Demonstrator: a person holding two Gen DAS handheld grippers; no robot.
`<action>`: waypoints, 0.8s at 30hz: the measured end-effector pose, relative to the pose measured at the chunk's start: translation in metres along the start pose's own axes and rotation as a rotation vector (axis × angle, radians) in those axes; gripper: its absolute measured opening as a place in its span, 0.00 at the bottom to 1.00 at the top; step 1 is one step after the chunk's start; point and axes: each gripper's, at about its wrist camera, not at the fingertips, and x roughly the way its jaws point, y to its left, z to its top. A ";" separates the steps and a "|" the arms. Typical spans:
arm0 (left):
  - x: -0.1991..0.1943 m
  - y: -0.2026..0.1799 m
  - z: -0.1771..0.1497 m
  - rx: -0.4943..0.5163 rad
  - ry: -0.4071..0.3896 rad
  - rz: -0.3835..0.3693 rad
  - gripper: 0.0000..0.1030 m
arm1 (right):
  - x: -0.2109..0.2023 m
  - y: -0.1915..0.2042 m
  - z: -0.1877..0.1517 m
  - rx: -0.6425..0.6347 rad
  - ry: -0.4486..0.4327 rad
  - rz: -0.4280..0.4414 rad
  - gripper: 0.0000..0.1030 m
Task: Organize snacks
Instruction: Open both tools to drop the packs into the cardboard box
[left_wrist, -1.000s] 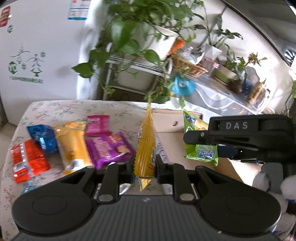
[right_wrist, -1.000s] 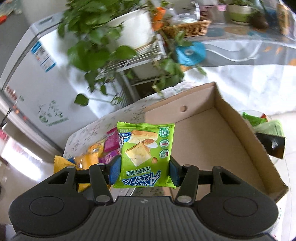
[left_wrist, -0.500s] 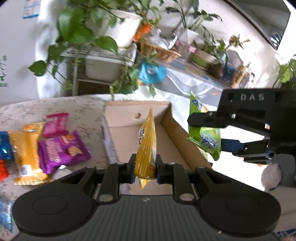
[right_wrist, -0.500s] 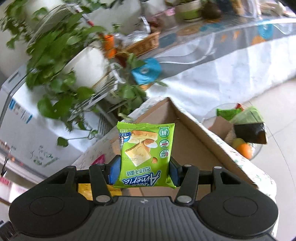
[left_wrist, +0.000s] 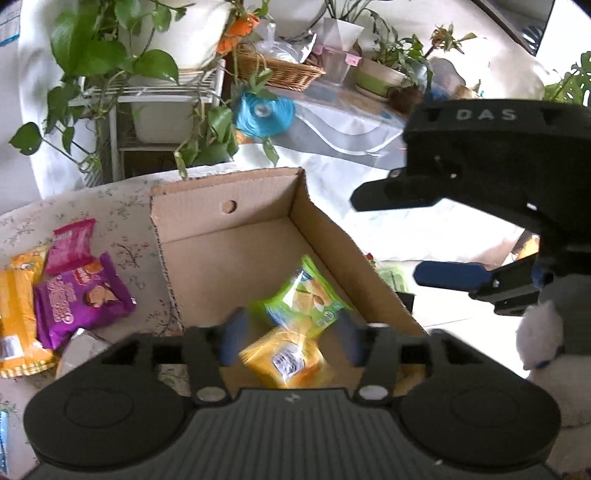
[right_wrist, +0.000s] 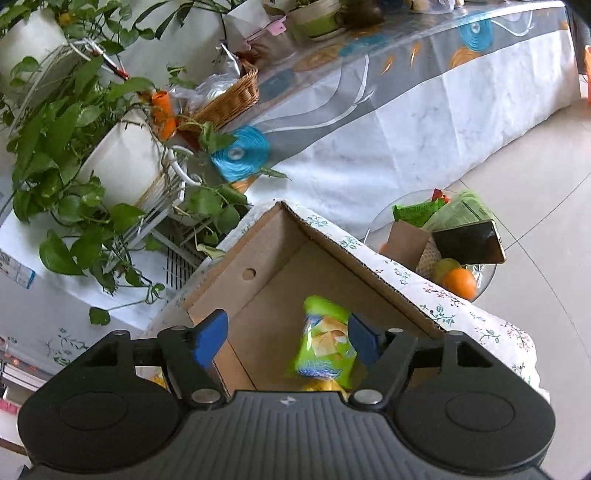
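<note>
An open cardboard box (left_wrist: 229, 206) stands on the flowered table; it also shows in the right wrist view (right_wrist: 266, 273). A green snack packet (left_wrist: 306, 299) and a yellow snack packet (left_wrist: 284, 362) are blurred inside it, between and below my fingers. The green packet (right_wrist: 325, 343) shows in the right wrist view too. My left gripper (left_wrist: 290, 341) is open and empty above the box's near end. My right gripper (right_wrist: 288, 336) is open and empty over the box; it shows at the right of the left wrist view (left_wrist: 417, 240).
Purple (left_wrist: 77, 299), pink (left_wrist: 70, 243) and orange (left_wrist: 18, 310) packets lie on the table left of the box. A plant stand (left_wrist: 155, 96) and a long covered table (right_wrist: 406, 92) stand behind. A glass side table with fruit (right_wrist: 454, 258) is right of the box.
Both grippers have opened. The yellow packet has left the left gripper and the green packet the right gripper; both now sit blurred inside the box.
</note>
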 end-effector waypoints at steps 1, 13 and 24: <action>-0.001 0.001 0.001 -0.005 0.003 0.006 0.69 | -0.001 -0.001 0.000 0.005 -0.002 0.006 0.79; -0.023 0.039 0.007 -0.028 0.035 0.002 0.78 | 0.000 0.011 -0.003 -0.048 0.009 0.068 0.86; -0.051 0.102 0.010 -0.088 0.014 0.052 0.87 | 0.009 0.034 -0.012 -0.145 0.032 0.094 0.88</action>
